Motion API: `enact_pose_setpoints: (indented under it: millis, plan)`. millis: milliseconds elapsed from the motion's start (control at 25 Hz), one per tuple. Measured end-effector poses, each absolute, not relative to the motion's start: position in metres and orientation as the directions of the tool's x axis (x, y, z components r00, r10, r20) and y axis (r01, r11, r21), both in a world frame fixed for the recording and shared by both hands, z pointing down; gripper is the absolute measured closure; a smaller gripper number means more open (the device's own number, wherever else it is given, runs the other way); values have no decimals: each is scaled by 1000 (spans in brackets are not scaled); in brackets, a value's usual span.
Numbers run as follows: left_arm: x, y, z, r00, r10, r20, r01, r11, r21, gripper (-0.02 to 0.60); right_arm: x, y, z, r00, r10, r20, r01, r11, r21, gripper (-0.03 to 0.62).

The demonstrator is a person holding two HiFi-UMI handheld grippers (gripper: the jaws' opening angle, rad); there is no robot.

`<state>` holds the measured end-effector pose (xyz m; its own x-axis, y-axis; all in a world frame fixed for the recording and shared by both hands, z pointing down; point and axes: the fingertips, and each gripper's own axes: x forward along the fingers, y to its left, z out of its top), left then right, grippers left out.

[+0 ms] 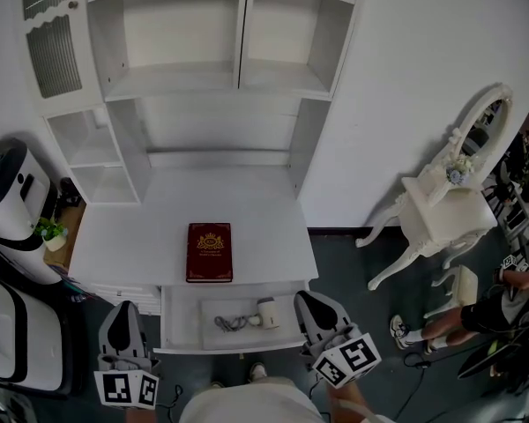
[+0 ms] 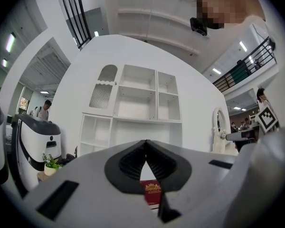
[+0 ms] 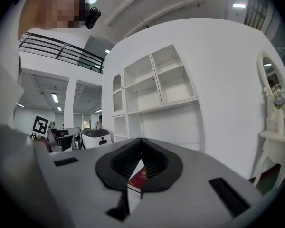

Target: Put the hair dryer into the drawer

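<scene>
Seen from above, a white surface (image 1: 132, 245) stands against a white wall unit of open shelves (image 1: 220, 77). A dark red book (image 1: 210, 252) lies flat near the middle of the surface. Below its near edge a drawer (image 1: 181, 320) is pulled open. The hair dryer (image 1: 266, 313), pale in colour, lies inside it, right of centre, with its dark cord (image 1: 231, 322) bunched just to its left. The left tongs (image 1: 122, 317) are held at the drawer's near left corner and the right tongs (image 1: 312, 307) at its near right corner, both outside the drawer and apart from the dryer. Each gripper view shows its tongs clenched tip to tip with nothing in them, the red book visible beyond. An ornate white chair (image 1: 441, 214) stands to the right, and a small potted plant (image 1: 50, 232) sits to the left.
</scene>
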<state>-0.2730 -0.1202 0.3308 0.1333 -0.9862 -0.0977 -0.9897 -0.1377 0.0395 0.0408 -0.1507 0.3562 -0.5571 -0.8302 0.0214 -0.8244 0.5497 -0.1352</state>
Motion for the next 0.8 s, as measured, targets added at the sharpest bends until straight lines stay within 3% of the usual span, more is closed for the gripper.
enact_pose_setpoints:
  millis: [800]
  plan:
    - [-268,-117,334,128,-988,-88,-990,-132,41,566,40,-149,358,-581,-814,14,-804,570,-170,586]
